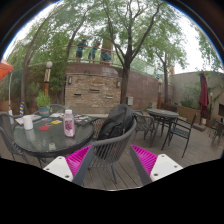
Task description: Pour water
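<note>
A clear bottle [69, 123] with a pink label stands upright on a round glass patio table [45, 137], well ahead and left of my fingers. My gripper [112, 160] is open and holds nothing; its pink pads [79, 157] frame only a grey metal chair and wooden decking. The bottle is far beyond the fingers' reach. A white cup-like object [28, 121] sits further left on the same table.
A grey metal chair [118, 140] with a dark bag [117, 122] on it stands right ahead, between me and the table. A second table with chairs [163, 122] is at the right, a stone wall [95, 90] and trees behind, a closed red umbrella [204, 97] far right.
</note>
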A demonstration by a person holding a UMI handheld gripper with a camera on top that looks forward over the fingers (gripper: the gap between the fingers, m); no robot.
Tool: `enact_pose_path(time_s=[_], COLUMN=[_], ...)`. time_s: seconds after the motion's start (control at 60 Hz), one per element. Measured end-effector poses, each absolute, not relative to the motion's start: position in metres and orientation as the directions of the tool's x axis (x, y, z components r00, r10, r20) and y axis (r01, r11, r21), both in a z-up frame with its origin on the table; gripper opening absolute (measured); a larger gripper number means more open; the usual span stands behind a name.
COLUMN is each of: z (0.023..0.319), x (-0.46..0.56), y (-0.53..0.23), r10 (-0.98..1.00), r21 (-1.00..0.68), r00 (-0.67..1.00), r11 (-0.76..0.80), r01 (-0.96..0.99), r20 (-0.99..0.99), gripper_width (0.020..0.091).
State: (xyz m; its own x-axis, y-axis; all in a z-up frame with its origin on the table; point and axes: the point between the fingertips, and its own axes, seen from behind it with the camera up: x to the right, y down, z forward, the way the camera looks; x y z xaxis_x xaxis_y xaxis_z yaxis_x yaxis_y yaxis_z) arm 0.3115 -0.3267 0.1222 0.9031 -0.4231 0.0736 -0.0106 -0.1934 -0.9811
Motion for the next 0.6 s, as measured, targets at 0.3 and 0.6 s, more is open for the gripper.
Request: enact_pose_path(time_s=[0.3,0.6], z=[0.120,0.105], x=[0.310,0.268], y=[-0.323,-0.252], r10=[-0.412,-0.304], r21=[-0.979,-0.971], r00=[0.906,0.950], r11=[-0.202,-0.239], r01=[0.010,0.001], r20=[0.094,0.076], gripper_width=[0.0835,0.0837])
